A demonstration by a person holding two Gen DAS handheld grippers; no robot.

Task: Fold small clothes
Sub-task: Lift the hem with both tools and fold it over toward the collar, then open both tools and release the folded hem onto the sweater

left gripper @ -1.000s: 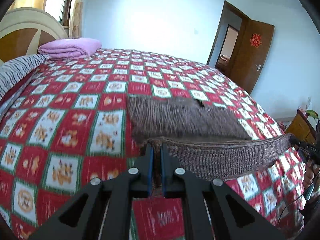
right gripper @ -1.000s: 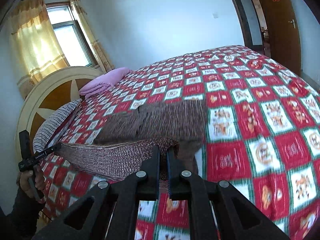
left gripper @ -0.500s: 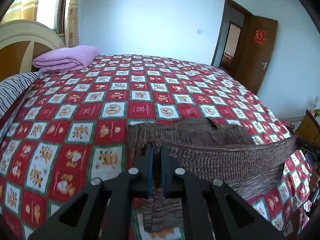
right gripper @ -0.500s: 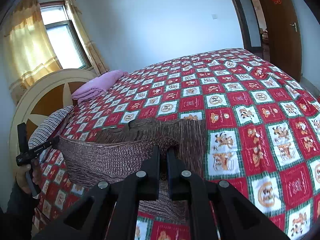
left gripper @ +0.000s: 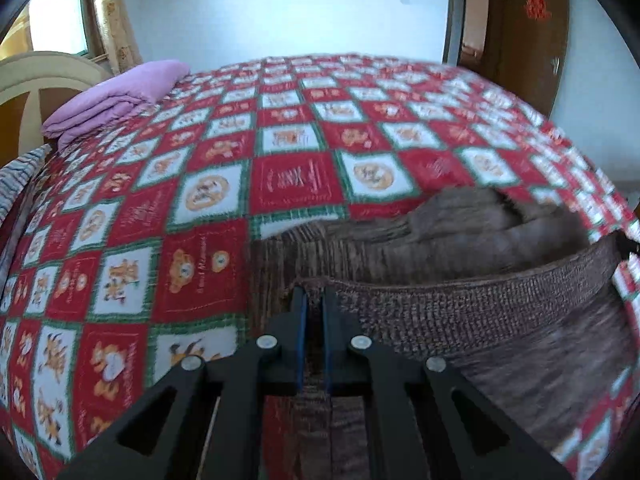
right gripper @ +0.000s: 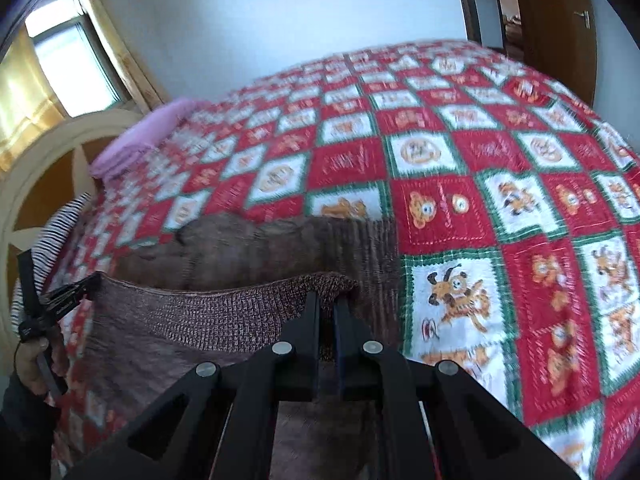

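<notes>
A brown knit garment (left gripper: 460, 316) lies on the red and white checked bedspread (left gripper: 160, 240). Its near edge is lifted and stretched between my two grippers, above the rest of the garment. My left gripper (left gripper: 314, 294) pinches the left corner, and its jaws are opening slightly with the cloth still between them. My right gripper (right gripper: 328, 300) is shut on the right corner of the garment (right gripper: 200, 312). Each gripper shows at the edge of the other's view: the left gripper (right gripper: 68, 296) in a hand, the right gripper (left gripper: 628, 246) barely.
A folded pink blanket (left gripper: 120, 96) and a striped pillow (left gripper: 20, 176) lie by the cream headboard (left gripper: 36, 76) at the far left. A brown door (left gripper: 528, 32) stands open beyond the bed's far right. The bedspread (right gripper: 520, 200) stretches wide to the right.
Both grippers have moved forward and down over the bed, carrying the garment's lifted edge further over the part that lies flat. The pictures are now blurred by motion.
</notes>
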